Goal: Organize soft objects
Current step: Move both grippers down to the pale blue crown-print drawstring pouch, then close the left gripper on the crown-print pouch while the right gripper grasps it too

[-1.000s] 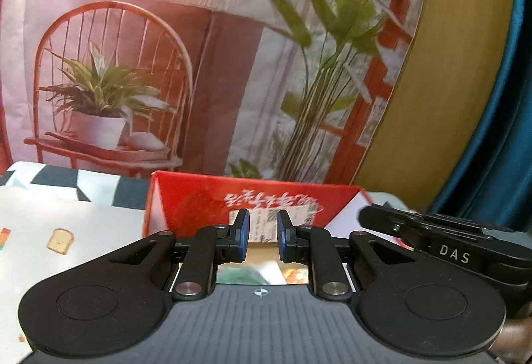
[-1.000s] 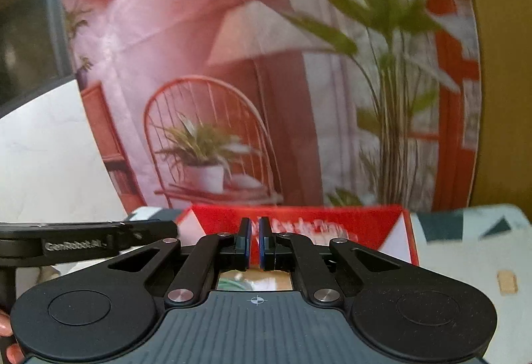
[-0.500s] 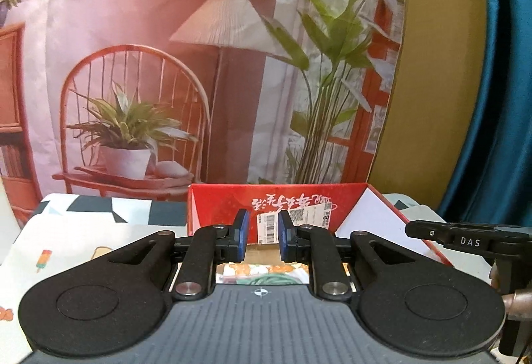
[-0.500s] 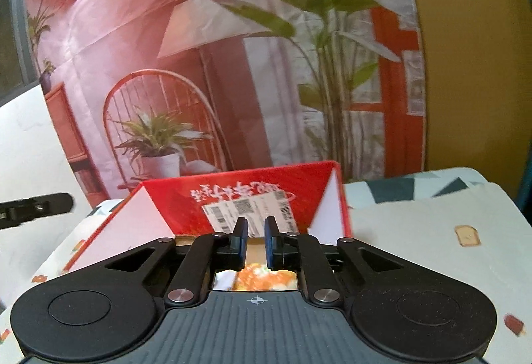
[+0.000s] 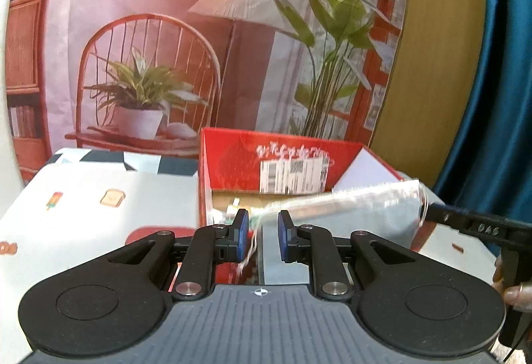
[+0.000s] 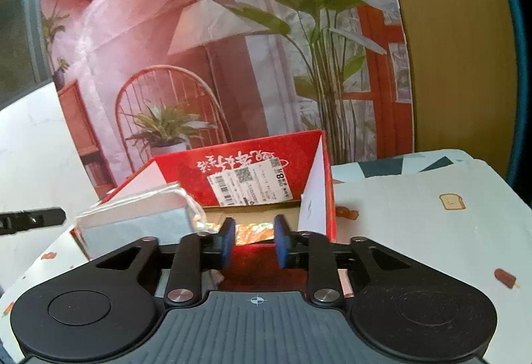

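One patterned surface [image 5: 99, 231] carries an open red box [image 5: 232, 158]. A folded grey-blue cloth [image 5: 365, 207], absent from both views a second ago, now lies blurred across the box's near edge. The right tool [image 6: 254, 242], shut a second ago, is opening with nothing between its jaws and the cloth just beside it, which I judge a release into the box; the left tool [image 5: 262, 237] stands narrow, fringe hanging in its gap, no grip evident.

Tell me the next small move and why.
Probably nudge the cloth forward into the box: it sits on the rim, not inside, and the right hand-held gripper, jaws opening, holds nothing.
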